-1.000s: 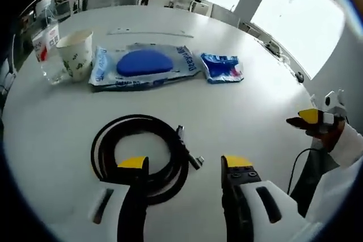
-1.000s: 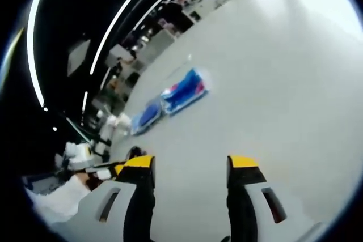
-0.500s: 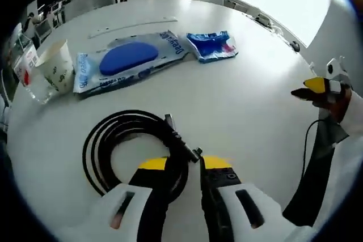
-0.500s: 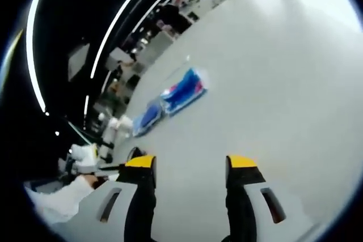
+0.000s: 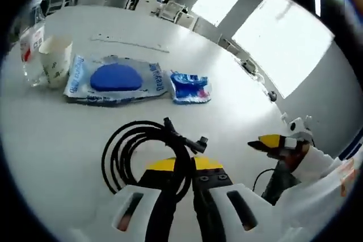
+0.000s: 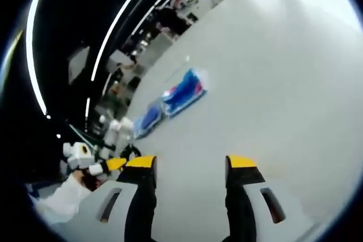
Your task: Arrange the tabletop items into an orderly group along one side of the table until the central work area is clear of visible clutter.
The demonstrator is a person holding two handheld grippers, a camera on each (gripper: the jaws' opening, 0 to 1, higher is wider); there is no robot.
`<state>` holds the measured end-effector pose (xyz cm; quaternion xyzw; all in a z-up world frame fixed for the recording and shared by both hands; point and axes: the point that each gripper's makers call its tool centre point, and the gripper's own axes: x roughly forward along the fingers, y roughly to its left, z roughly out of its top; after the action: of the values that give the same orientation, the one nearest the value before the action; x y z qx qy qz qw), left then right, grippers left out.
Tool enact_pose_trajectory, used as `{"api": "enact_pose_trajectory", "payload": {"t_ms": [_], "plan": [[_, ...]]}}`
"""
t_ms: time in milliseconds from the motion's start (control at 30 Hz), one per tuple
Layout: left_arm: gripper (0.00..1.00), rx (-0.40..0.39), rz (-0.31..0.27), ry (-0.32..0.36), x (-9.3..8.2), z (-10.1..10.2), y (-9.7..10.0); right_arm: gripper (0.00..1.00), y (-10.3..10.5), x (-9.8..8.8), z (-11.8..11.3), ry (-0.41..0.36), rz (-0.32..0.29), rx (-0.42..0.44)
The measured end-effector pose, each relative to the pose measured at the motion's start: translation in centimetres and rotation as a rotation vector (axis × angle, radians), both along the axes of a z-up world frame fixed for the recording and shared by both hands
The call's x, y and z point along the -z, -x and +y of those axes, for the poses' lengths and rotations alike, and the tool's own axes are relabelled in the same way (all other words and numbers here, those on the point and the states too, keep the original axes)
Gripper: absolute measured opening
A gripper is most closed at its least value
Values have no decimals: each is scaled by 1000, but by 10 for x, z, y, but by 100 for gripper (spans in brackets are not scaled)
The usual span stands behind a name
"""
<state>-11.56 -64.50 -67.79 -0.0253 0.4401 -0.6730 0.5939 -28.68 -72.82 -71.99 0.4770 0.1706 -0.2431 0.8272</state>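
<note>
In the left gripper view my left gripper [image 5: 185, 165] is shut on the coiled black cable [image 5: 138, 150], which hangs lifted off the white table [image 5: 51, 123]. Beyond it lie a wet-wipes pack [image 5: 115, 79] with a blue lid and a small blue snack packet [image 5: 190, 87]. A paper cup [image 5: 54, 60] and a clear plastic cup [image 5: 31, 55] stand at the far left. My right gripper [image 5: 272, 143] enters that view from the right. In the right gripper view the right gripper [image 6: 190, 164] is open over bare table, with the wipes pack [image 6: 148, 116] and the snack packet [image 6: 182, 92] ahead.
A thin white strip [image 5: 127, 43] lies on the table behind the wipes pack. Chairs and desks stand past the table's far edge under bright windows. A white sleeve [image 5: 323, 196] fills the lower right. The left gripper [image 6: 85, 160] shows at the left of the right gripper view.
My left gripper closed its jaws on the black cable and raised it off the table. The right gripper stayed open and nearly still.
</note>
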Motion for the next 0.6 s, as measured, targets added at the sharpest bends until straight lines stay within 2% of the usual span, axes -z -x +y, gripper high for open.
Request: {"api": "enact_pose_trajectory", "payload": {"t_ms": [33,67,100,133,200,267,300,367,433,467,567,600], "plan": [[5,4,30,46,-13,-5,6,47,-3,0,2,2,-2,-13],[5,5,63,67,-20,-8,10,48,-5,-1,3,3,-8,-19],[5,15,122,101,-32,-11,19,48,-9,-4,4,2,-26,-29],[5,18,150,114,-38,-14,25,49,-12,-6,5,1,-40,-36],[4,47,160,155,-51,-18,34,50,-20,-10,9,-8,-65,-55],[4,86,203,198,-67,-22,49,52,-29,-15,14,-22,-103,-77],[4,94,236,225,-76,-23,54,55,-34,-18,17,-42,-129,-81],[4,123,313,294,-98,-25,68,60,-45,-27,20,-100,-218,-58],[4,152,357,338,-109,-25,74,68,-53,-38,22,-166,-308,-36],[4,168,381,359,-116,-25,78,70,-56,-41,24,-190,-332,-34],[3,199,404,393,-125,-25,87,74,-64,-50,28,-192,-383,-66],[3,207,428,406,-129,-24,89,76,-68,-56,31,-199,-415,-83]]}}
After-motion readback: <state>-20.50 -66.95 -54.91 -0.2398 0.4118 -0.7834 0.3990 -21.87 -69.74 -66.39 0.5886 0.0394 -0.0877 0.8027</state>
